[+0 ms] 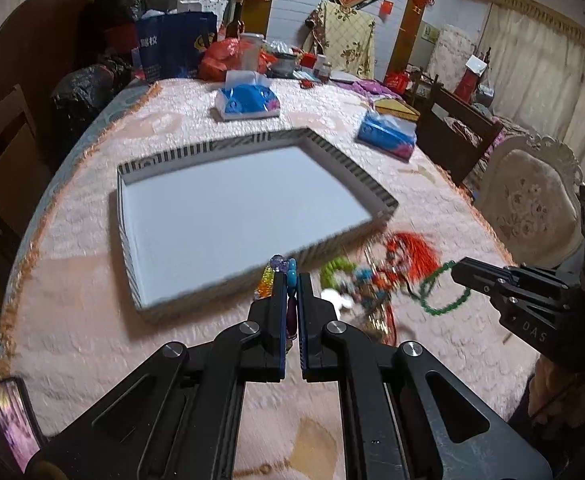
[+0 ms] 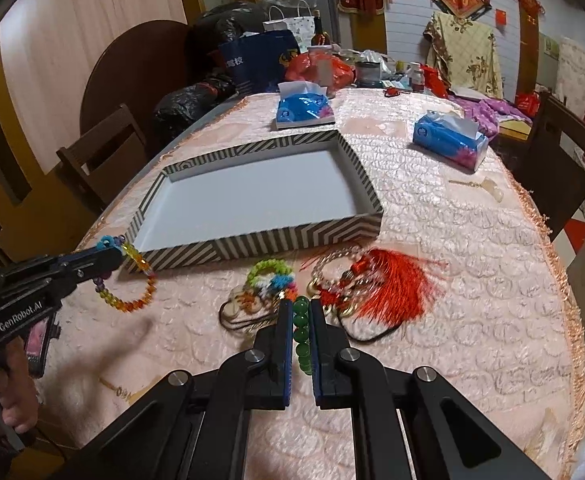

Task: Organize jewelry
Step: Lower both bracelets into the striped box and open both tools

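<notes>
The left gripper (image 1: pixel 291 280) has its fingers clamped on a multicoloured bead bracelet (image 2: pixel 130 280), whose loop of purple, yellow and orange beads hangs below the fingertips, with blue beads poking out just past them. The side of this gripper reads "GenRobot.AI" in the right wrist view. The right gripper (image 2: pixel 301 304) has its fingers clamped on a green bead bracelet (image 2: pixel 301 332), a row of round green beads lying between the pads; in the left wrist view its loop dangles under the fingertips, and the housing shows the letters "DAS". Just ahead of the right fingers, on the pink quilted table (image 2: pixel 452 280), lies a pile of jewelry (image 2: pixel 268 284) with a red tassel (image 2: pixel 392 280) to its right. Beyond both pairs of fingers sits a striped tray (image 2: pixel 252 240) with a bare white floor. Farther off are two blue tissue packs (image 2: pixel 304 110) and a blue bag (image 2: pixel 260 60) with white characters, too small to read.
</notes>
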Demonstrator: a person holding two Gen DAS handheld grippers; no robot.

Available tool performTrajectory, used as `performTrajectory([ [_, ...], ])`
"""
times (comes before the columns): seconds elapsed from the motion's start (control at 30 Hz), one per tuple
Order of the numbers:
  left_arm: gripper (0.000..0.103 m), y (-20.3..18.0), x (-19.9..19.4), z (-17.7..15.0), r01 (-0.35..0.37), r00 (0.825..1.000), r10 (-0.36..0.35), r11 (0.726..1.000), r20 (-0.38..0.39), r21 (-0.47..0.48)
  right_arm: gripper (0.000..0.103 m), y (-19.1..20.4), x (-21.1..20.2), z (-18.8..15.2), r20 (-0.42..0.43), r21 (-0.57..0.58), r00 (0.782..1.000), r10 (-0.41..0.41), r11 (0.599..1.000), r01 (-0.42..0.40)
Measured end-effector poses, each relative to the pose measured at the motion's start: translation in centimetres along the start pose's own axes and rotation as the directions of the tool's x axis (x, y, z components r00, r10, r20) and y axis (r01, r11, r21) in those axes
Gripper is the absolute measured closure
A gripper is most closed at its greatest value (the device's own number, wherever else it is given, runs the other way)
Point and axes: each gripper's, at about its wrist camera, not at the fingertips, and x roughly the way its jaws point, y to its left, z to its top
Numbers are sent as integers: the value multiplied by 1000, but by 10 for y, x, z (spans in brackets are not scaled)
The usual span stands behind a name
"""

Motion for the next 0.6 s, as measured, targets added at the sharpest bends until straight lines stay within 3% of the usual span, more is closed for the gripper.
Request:
performTrajectory([
  [0.3, 100, 25, 33, 51, -72, 996, 73, 997, 49, -27, 96, -8, 9, 51, 60, 2, 998, -24, 1000, 24],
  [0.6, 100, 50, 97, 48, -165, 986, 163, 982, -32, -94, 96, 4, 41, 106, 131, 15, 991, 12, 1000, -14],
])
